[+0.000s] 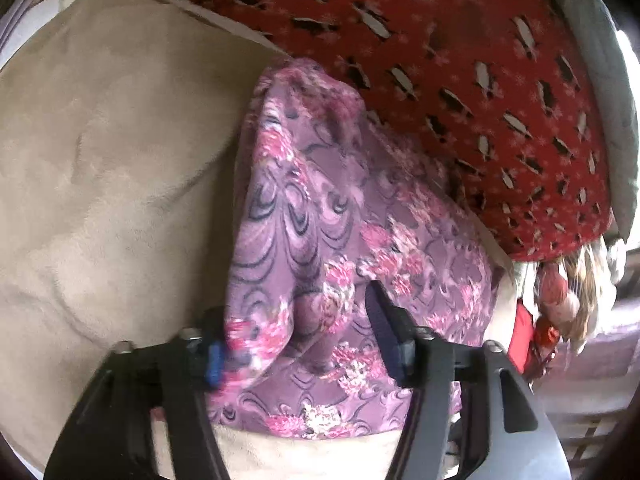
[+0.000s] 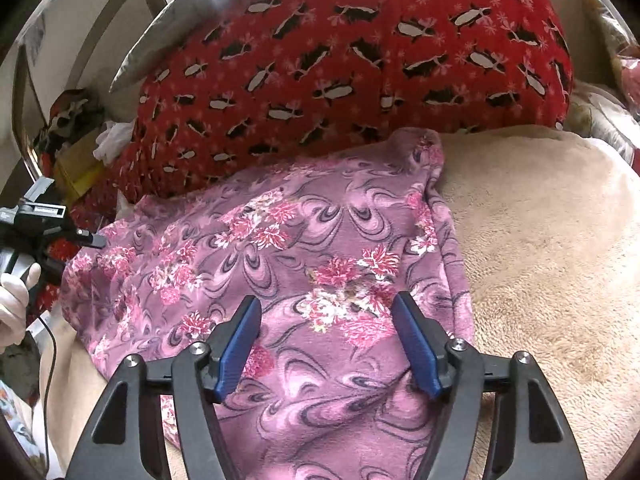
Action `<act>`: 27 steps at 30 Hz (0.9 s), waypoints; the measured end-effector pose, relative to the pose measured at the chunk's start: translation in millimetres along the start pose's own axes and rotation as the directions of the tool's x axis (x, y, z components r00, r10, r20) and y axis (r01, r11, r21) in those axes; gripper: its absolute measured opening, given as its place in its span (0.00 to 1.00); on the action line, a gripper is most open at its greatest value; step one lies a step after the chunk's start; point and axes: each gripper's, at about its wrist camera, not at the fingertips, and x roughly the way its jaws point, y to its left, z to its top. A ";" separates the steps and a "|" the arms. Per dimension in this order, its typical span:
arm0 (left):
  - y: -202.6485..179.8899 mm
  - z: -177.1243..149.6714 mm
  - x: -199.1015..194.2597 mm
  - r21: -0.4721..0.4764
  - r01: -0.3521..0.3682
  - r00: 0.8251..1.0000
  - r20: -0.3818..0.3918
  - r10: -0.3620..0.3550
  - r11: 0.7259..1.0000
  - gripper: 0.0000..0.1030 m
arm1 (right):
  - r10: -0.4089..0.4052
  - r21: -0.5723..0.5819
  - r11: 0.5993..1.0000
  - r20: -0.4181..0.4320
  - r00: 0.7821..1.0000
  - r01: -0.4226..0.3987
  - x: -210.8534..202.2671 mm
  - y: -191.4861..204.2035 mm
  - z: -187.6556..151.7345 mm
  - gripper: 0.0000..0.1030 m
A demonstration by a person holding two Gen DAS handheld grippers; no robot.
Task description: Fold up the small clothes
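Note:
A purple garment with pink flowers (image 2: 280,248) lies spread on a beige fleece blanket (image 2: 540,240). In the left wrist view it is bunched into a raised fold (image 1: 320,200). My left gripper (image 1: 294,300) points down at its near edge with its jaws apart. The cloth lies loosely between them and drapes over the left finger (image 1: 214,354). My right gripper (image 2: 326,300) hovers open just above the flat part of the garment, with nothing pinched. The left gripper (image 2: 94,240) also shows at the garment's left edge in the right wrist view, held by a white-gloved hand (image 2: 14,300).
A red blanket with a black and white pattern (image 2: 340,60) is heaped along the far side of the garment. The beige fleece (image 1: 100,160) stretches away from the cloth. Clutter of fabrics and a yellow item (image 2: 76,168) sits beside the bed, and a cable (image 2: 48,360) hangs there.

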 end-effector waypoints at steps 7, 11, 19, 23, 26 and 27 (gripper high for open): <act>-29.1 -15.4 -14.7 -0.122 0.154 0.988 0.019 -0.153 0.980 0.12 | 0.002 0.002 1.000 0.001 1.000 -0.002 -0.5 -0.1 -0.4 0.68; -62.3 -32.9 -10.5 -0.168 0.249 0.968 0.035 -0.247 0.954 0.10 | 0.003 0.004 1.000 -0.001 1.000 -0.003 -0.6 -0.5 -0.4 0.68; -122.0 -53.6 11.3 -0.127 0.310 0.947 -0.043 -0.318 0.942 0.09 | 0.011 0.007 1.000 0.001 1.000 -0.011 -0.5 -1.9 0.0 0.68; -141.4 -56.0 17.2 -0.071 0.305 0.948 -0.071 -0.310 0.950 0.08 | 0.032 0.025 0.999 0.009 0.999 -0.032 -1.3 -4.9 -0.8 0.68; -150.9 -57.3 30.4 -0.067 0.310 0.943 -0.106 -0.315 0.949 0.00 | 0.053 0.041 0.998 0.016 0.998 -0.053 -2.3 -8.2 -1.5 0.68; -157.2 -58.6 38.4 -0.071 0.336 0.929 -0.142 -0.343 0.939 0.00 | 0.061 0.048 0.997 0.019 0.998 -0.062 -2.6 -9.3 -1.5 0.68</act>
